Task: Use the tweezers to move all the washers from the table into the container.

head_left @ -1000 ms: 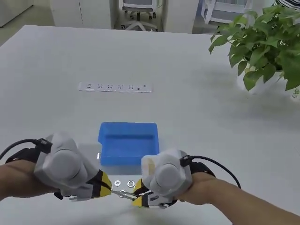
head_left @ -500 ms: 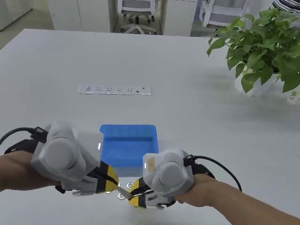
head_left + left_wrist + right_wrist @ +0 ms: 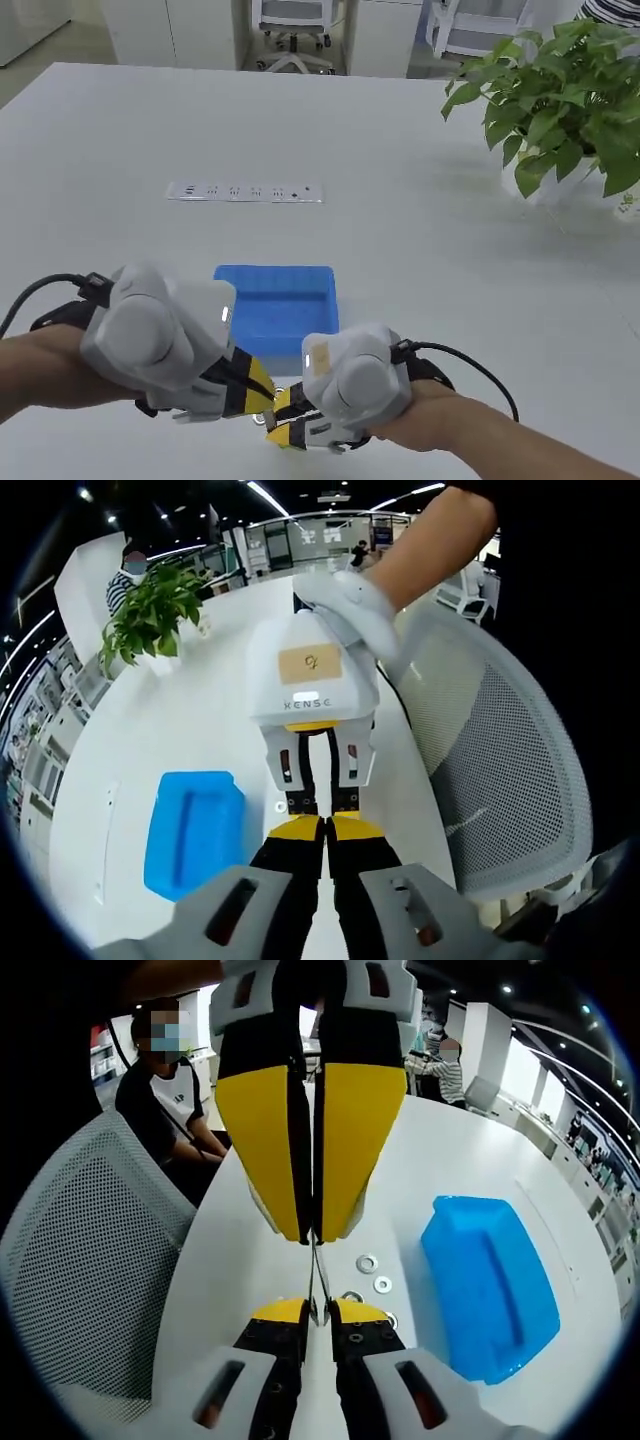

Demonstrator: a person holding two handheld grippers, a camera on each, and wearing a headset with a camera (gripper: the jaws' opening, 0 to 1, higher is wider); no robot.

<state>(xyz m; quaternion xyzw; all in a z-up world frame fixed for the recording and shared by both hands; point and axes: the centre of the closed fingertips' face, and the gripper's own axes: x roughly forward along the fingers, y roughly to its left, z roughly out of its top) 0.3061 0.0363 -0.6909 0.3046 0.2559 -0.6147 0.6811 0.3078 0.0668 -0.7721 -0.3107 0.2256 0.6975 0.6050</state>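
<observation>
Two grippers meet tip to tip over the near edge of the white table (image 3: 400, 180). The left gripper (image 3: 262, 388) and right gripper (image 3: 283, 418) each have their jaws pinched narrow on the tweezers (image 3: 316, 1278). Three washers (image 3: 367, 1261) lie on the table between the tips and the blue container (image 3: 275, 300). Beyond are a power strip (image 3: 245, 191), a potted plant (image 3: 560, 90) and office chairs (image 3: 295, 20).

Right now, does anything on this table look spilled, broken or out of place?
Nothing damaged. Washers lie loose on the table beside the blue container, not in it. Oddest: left gripper and right gripper meet nose to nose, both pinching the tweezers.
</observation>
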